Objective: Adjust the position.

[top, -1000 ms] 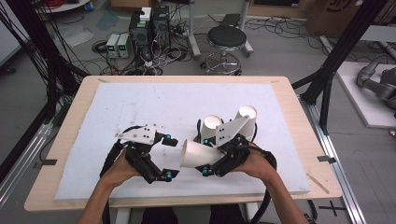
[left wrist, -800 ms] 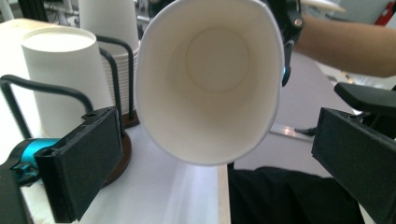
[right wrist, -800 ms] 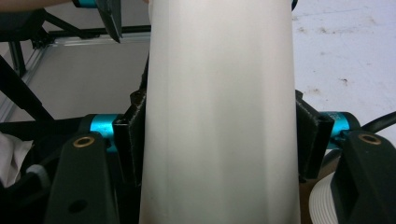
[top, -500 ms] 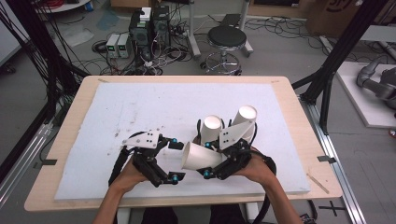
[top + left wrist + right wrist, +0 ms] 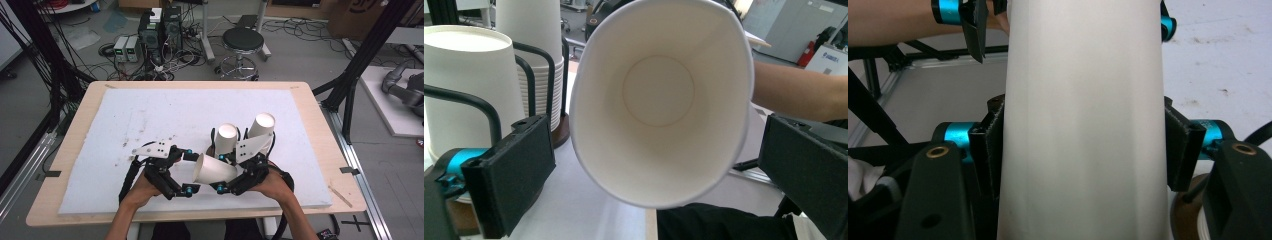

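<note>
Your right gripper [image 5: 231, 176] has its padded fingers clamped on the smooth wall of a white paper cup [image 5: 215, 169], held on its side above the table [image 5: 90, 100], its round mouth squeezed oval. Your left gripper [image 5: 186, 172] faces that mouth, fingers apart either side of the rim. Two stacks of paper cups [image 5: 226, 140] stand behind in black wire holders on the speckled white foam mat [image 5: 150, 115].

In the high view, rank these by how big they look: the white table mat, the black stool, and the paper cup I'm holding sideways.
1. White mat, largest by far.
2. Black stool.
3. Sideways paper cup, held in the right claw.
Stool and cup look close in size, and the stool stands farther from the camera, so their order is unsure.
</note>
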Tool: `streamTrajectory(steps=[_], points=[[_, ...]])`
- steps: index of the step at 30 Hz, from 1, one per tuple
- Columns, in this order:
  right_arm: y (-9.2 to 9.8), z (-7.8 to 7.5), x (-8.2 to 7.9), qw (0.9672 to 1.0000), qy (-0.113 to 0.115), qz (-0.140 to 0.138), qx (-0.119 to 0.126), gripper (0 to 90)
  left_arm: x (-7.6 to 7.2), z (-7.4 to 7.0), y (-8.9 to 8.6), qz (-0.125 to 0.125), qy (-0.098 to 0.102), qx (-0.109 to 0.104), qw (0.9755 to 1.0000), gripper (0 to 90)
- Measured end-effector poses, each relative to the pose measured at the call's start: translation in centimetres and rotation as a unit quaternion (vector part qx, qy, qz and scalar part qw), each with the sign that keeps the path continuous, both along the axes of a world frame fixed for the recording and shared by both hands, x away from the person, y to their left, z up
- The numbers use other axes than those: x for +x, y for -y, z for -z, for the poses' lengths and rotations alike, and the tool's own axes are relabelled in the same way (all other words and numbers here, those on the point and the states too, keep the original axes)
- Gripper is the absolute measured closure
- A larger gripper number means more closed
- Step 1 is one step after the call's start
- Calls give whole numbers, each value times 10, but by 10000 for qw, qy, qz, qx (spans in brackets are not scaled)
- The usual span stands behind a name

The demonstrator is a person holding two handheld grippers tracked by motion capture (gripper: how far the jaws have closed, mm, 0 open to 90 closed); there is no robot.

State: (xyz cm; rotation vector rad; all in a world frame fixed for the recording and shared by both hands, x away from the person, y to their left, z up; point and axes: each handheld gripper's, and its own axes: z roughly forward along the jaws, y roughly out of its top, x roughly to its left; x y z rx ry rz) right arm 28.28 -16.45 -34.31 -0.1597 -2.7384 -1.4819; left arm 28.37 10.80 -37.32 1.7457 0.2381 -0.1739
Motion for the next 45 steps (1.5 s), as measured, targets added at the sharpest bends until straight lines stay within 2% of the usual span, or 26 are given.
streamTrajectory(steps=[7, 14, 17, 20, 27, 38, 45], points=[[0, 5, -1, 10000, -51, 21, 75, 345, 1, 4, 4, 9, -50, -153, 9999, 17], [-2, 6, -2, 9999, -62, 4, 159, 345, 4, 7, 3, -8, -194, -320, 9993, 26], [-3, 6, -1, 9998, -46, 5, 173, 345, 2, 7, 3, 15, -117, -383, 9992, 93], [-3, 5, -1, 9998, -56, -7, 203, 345, 3, 8, 4, 51, -161, -386, 9991, 97], [-4, 5, -1, 9998, -73, -37, 188, 346, 4, 8, 6, 30, -110, -338, 9994, 106], [-5, 6, 0, 9998, -94, -38, 159, 346, 3, 8, 6, 79, -20, -383, 9992, 232], [-5, 7, 1, 9998, -105, -36, 188, 350, 3, 7, 5, 55, -2, -376, 9993, 260]])
